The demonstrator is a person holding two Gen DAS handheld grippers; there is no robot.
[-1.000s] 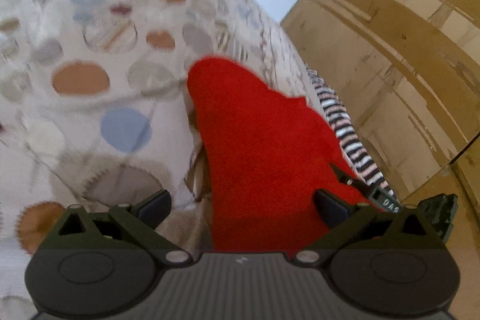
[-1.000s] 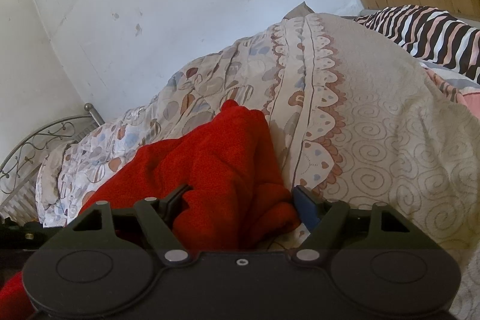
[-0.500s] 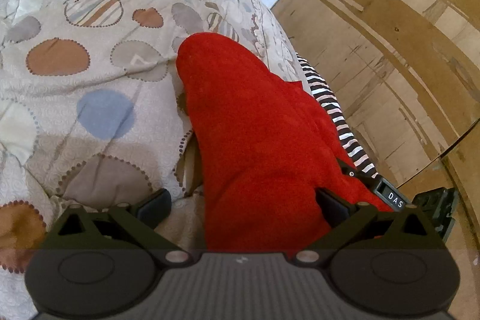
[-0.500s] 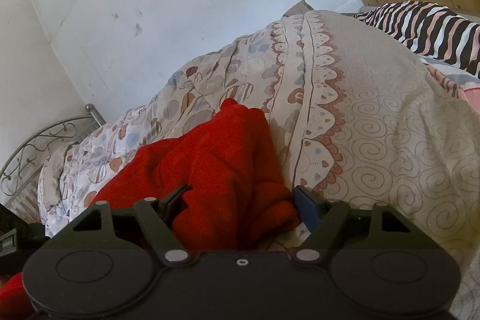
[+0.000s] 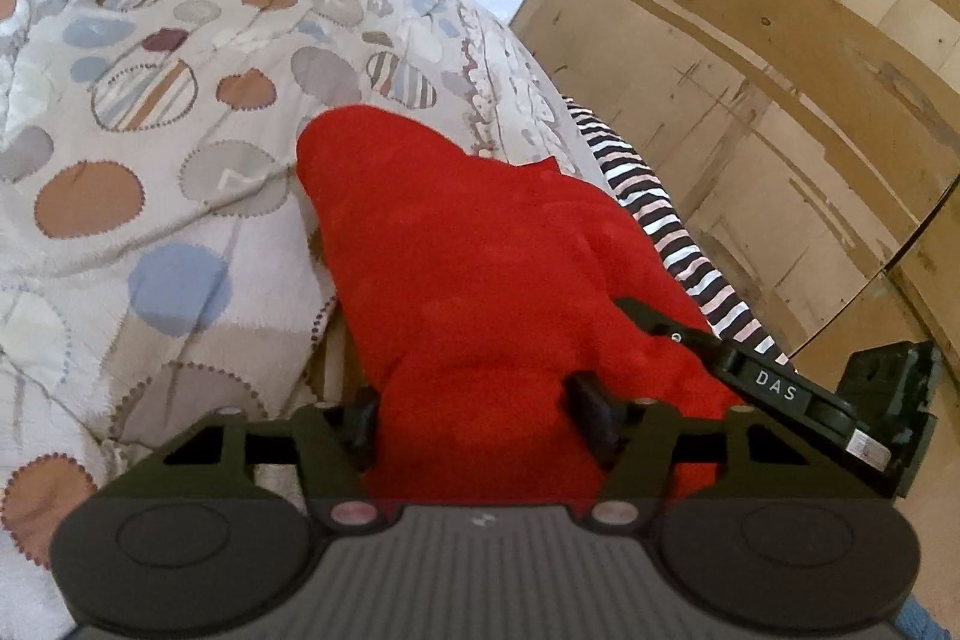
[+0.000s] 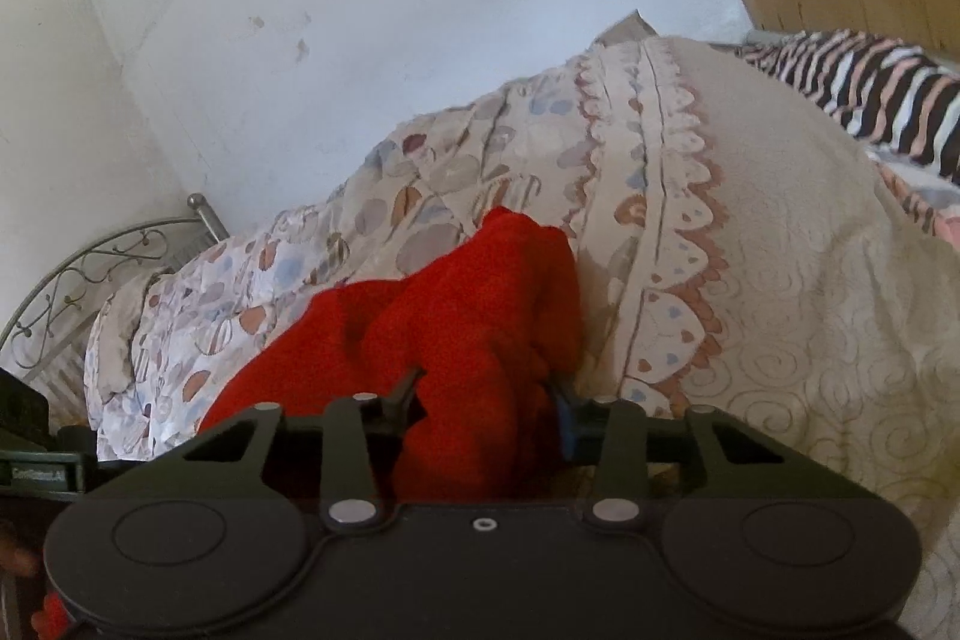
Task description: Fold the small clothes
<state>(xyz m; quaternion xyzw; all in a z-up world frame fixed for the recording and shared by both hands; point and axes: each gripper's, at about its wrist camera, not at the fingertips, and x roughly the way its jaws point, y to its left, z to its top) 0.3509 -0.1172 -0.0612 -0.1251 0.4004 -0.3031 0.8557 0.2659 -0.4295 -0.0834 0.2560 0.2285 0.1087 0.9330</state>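
A red fleece garment [image 5: 480,280] lies bunched on a patterned bedspread [image 5: 150,112]. Both tongs have just been closing and clench its near edge: left gripper [image 5: 474,415] at six o'clock, right gripper [image 6: 483,409] likewise. A striped cloth [image 5: 666,226] lies at three o'clock.

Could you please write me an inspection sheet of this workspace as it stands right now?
Surface: bed under a spotted quilt.
Job's things: one red garment, bunched, lying on the quilt.
Clutter: striped cloth at the bed's far edge.
Grippers: left gripper and right gripper have just been closing; each now pinches a fold of the garment.
Cables: nothing seen.
Surroundings: white wall, wooden panelling, metal bedframe.
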